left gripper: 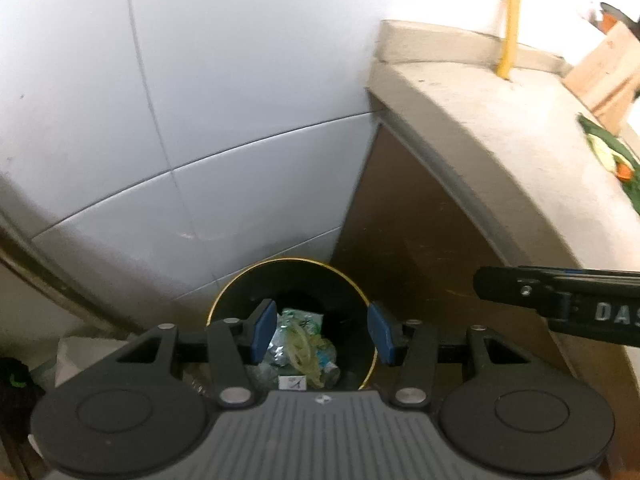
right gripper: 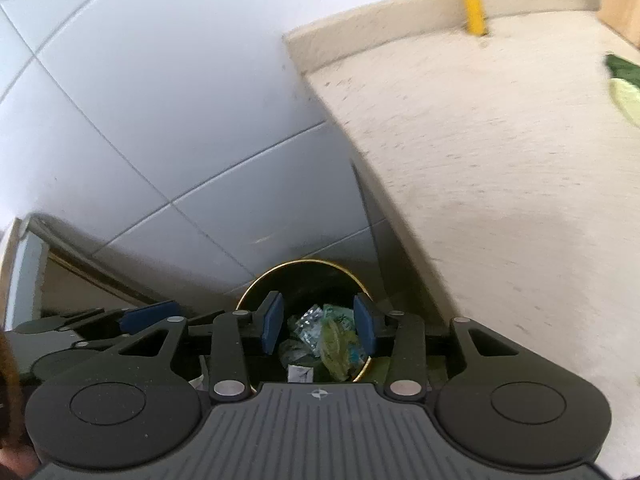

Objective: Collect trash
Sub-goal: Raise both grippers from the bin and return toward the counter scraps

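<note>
1. Pale grey wall tiles [left gripper: 224, 112] meet a speckled beige countertop [left gripper: 500, 120]; a yellow pipe [left gripper: 512, 20] rises from its back edge.
2. On the floor in the corner stands a black trash bin [left gripper: 240, 292] with a gold rim, holding crumpled wrappers [left gripper: 298, 344].
3. Left gripper [left gripper: 322, 336] hangs above the bin, blue pads apart, nothing between them.
4. Right gripper [right gripper: 320, 326] likewise, fingers apart and empty; its side reads "DAS", cut off.
5. Green scraps [left gripper: 612, 152] lie on the counter.
</note>
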Available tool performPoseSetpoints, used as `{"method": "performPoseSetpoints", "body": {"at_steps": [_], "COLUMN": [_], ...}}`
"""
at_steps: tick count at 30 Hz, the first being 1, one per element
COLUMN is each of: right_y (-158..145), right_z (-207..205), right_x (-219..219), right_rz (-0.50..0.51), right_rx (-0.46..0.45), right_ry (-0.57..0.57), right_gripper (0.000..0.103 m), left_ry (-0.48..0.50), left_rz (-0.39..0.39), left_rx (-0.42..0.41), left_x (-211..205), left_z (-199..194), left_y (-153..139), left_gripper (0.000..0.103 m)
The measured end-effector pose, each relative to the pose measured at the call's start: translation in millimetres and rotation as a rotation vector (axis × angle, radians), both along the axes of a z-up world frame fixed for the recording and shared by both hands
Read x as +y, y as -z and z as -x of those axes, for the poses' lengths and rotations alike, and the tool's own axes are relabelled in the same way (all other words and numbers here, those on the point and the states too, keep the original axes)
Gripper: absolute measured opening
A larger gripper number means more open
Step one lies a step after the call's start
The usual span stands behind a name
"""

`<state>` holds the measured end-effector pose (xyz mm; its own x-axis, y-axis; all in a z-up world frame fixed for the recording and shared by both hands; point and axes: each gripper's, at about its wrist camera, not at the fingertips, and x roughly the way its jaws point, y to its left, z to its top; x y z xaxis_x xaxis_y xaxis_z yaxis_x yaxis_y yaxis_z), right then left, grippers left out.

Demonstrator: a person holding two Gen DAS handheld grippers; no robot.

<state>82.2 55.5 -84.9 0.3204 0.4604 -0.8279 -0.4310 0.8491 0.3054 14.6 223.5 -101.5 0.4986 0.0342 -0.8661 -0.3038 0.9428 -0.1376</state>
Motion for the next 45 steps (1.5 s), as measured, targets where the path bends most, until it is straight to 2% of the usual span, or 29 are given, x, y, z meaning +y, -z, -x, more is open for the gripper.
{"method": "performPoseSetpoints", "body": {"at_steps": [6,9,12,21,28,37,45], "right_y": [-24,-35,-43,-67,-82,-85,-79], "right_z": [18,27,31,42,47,43,39], "right_x": [-26,-44,-59,-114,-154,-197,-224], "right_rz": [-0.016,-0.022,-0.031,-0.072,-0.092,-0.075,-0.057], "right_rx": [-0.049,-0.067,-0.084,-0.144,-0.21,-0.216,-0.202], "right_ry": [0.058,0.085,0.101,0.153,0.228,0.335,0.395], "right_gripper": [0.05,0.054,0.054,0.058,0.06,0.063,0.068], "left_ry": [0.059,0.084,0.09,0.129,0.198,0.289,0.346], "left_rz": [-0.026,-0.067,-0.064,-0.079,-0.104,-0.102,-0.102], "left_rx": [-0.042,-0.059,-0.075,-0.164,-0.235,-0.274,-0.277], "left_x": [-14,-23,-29,-63,-92,-125,-152], "left_z": [3,5,5,0,-4,-13,-18], "left_y": [-8,-13,-19,-56,-81,-98,-101], "left_gripper": [0.045,0.045,0.045,0.047,0.051,0.053,0.056]}}
